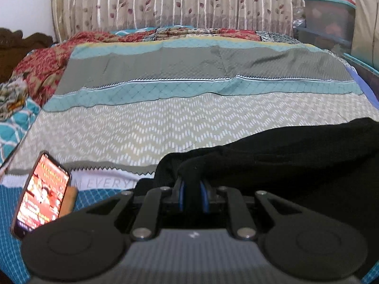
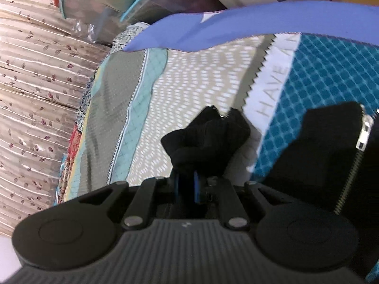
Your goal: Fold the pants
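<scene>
Pants of black, heavy-looking cloth (image 1: 296, 156) lie across the near right part of the bed, on a bedspread banded in grey, teal and cream zigzag (image 1: 165, 118), and each claw has a pinch of them. The left gripper (image 1: 193, 190) has its blue-lined fingers (image 1: 181, 189) drawn close on a raised ridge of the black cloth, likely an edge taken up so the fabric can be carried over itself. The right gripper (image 2: 187, 182) is likewise closed tight on a bunched knot of the same black cloth (image 2: 206, 137), held clear above the bedspread in its view; a metal zipper (image 2: 362, 137) at the far right of that view suggests the fly end hangs near this grip. Holding two points at once probably keeps the edge taut for a straight fold. A lit smartphone (image 1: 40, 194) stands propped at the near left, apart from the pants.
</scene>
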Demonstrator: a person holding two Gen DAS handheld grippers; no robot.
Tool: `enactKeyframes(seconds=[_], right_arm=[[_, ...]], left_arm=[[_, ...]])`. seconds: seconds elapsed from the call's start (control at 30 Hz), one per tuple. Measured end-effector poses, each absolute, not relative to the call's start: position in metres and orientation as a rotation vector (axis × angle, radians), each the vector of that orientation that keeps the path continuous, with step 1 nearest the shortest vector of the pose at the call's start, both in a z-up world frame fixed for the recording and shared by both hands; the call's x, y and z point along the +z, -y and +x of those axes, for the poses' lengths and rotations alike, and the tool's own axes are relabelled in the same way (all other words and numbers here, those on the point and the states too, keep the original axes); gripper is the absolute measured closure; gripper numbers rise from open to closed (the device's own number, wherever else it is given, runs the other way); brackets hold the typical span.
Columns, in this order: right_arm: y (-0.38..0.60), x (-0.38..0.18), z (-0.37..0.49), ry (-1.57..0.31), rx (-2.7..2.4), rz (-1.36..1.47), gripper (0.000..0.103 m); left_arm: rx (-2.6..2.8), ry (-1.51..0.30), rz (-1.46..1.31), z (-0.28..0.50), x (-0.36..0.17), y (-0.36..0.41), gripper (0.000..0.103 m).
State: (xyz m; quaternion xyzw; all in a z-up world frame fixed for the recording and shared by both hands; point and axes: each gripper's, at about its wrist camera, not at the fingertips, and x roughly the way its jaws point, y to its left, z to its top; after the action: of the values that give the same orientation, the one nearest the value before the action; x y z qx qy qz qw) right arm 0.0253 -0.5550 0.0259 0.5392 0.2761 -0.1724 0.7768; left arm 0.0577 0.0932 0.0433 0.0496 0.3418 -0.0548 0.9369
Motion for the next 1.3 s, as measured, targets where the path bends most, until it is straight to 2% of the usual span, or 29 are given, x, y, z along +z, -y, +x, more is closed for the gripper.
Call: enactKeyframes(seconds=[0.2,0.43,0.53,0.57,0.63,0.67,0.7,0.73,0.87,0.93,0.97,1.0,1.03,1.13,1.2,1.3], right_arm=[[0.558,0.041,0.025,-0.549,-0.321,1.13,0.089],[0.568,0.009,0.014,-0.595,-0.363,1.158,0.088],[0.569,-0.006,0.012,-0.626,-0.385,1.17,0.084],[0.568,-0.009,0.011,-0.638,-0.393,1.165,0.082],[0.566,-0.01,0.01,-0.653,-0.41,1.146,0.067],[0.567,-0.008,0.007,-0.653,-0.423,1.125,0.053],[0.566,-0.002,0.004,-0.638,-0.454,1.081,0.049],[0.565,0.004,0.002,-0.616,-0.485,1.026,0.048],[0.56,0.018,0.012,-0.618,-0.477,0.849,0.044],[0.556,0.015,0.026,-0.661,-0.456,0.828,0.037],[0.555,0.011,0.033,-0.686,-0.452,0.821,0.041],[0.553,0.007,0.043,-0.714,-0.457,0.812,0.076],[0.553,0.007,0.052,-0.735,-0.452,0.812,0.1],[0.557,0.034,0.072,-0.614,-0.402,0.878,0.097],[0.56,0.068,0.078,-0.435,-0.31,0.939,0.101],[0.564,0.109,0.066,-0.171,-0.22,0.947,0.101]], left_arm=[[-0.1,-0.675,0.071,0.05,0.051,-0.095,0.09],[-0.083,-0.732,0.03,0.054,0.034,-0.095,0.09],[-0.076,-0.755,0.022,0.053,0.024,-0.092,0.089],[-0.074,-0.764,0.021,0.052,0.022,-0.091,0.088],[-0.075,-0.781,0.023,0.052,0.018,-0.091,0.086],[-0.077,-0.785,0.022,0.051,0.018,-0.091,0.085],[-0.079,-0.783,0.02,0.051,0.019,-0.091,0.083],[-0.085,-0.779,0.017,0.05,0.02,-0.092,0.082],[-0.108,-0.773,0.006,0.057,0.023,-0.091,0.06],[-0.107,-0.778,0.008,0.065,0.02,-0.087,0.063],[-0.114,-0.78,0.013,0.07,0.019,-0.085,0.082],[-0.121,-0.784,0.017,0.074,0.019,-0.083,0.089],[-0.118,-0.775,0.023,0.079,0.021,-0.081,0.09],[-0.076,-0.678,0.023,0.093,0.047,-0.085,0.091],[-0.049,-0.592,-0.035,0.099,0.072,-0.095,0.091],[-0.036,-0.49,-0.102,0.101,0.095,-0.106,0.091]])
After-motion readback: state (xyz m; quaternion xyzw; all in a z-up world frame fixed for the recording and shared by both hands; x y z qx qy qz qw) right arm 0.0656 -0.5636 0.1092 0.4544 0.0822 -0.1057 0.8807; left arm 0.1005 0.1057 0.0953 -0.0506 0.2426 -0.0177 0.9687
